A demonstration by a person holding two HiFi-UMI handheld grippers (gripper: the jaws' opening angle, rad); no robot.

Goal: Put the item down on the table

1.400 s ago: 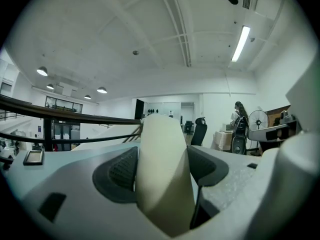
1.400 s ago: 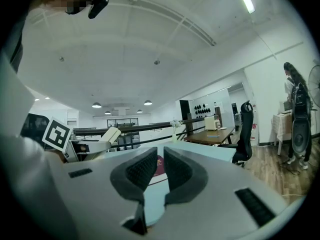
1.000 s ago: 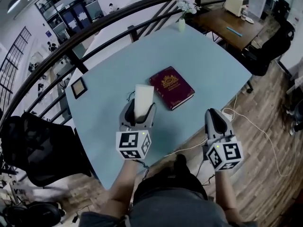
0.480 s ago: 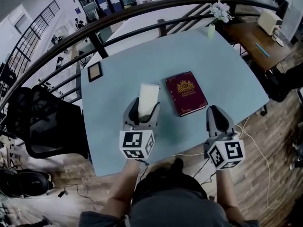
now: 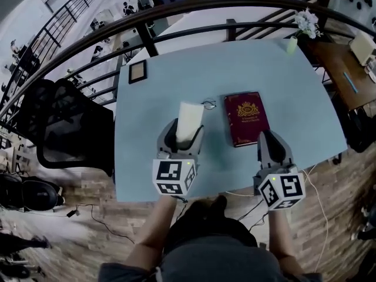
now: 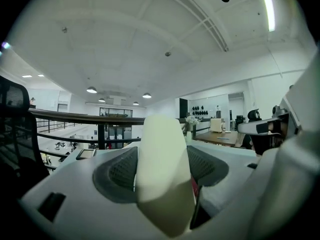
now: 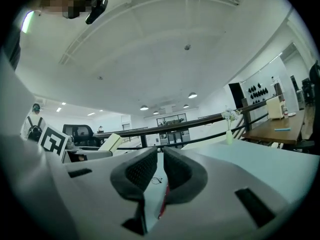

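Note:
A cream-white oblong item (image 5: 189,121) stands up between the jaws of my left gripper (image 5: 184,135), held above the near part of the light blue table (image 5: 170,93). In the left gripper view the item (image 6: 162,174) fills the gap of the left gripper (image 6: 163,184), pressed by both dark pads. My right gripper (image 5: 271,145) hovers over the table's near right edge, just right of a dark red book (image 5: 247,117). In the right gripper view the right gripper (image 7: 160,171) has its pads almost touching, with nothing between them.
A small dark-framed picture (image 5: 137,71) lies at the table's far left corner. A thin wire-like thing (image 5: 208,104) lies left of the book. A vase of flowers (image 5: 293,42) stands at the far right corner. A black chair (image 5: 64,128) sits left, and a dark railing (image 5: 176,16) runs behind.
The head view has swung, so the table sits more squarely ahead and the book lines up next to the right gripper. The left gripper still holds the white item upright.

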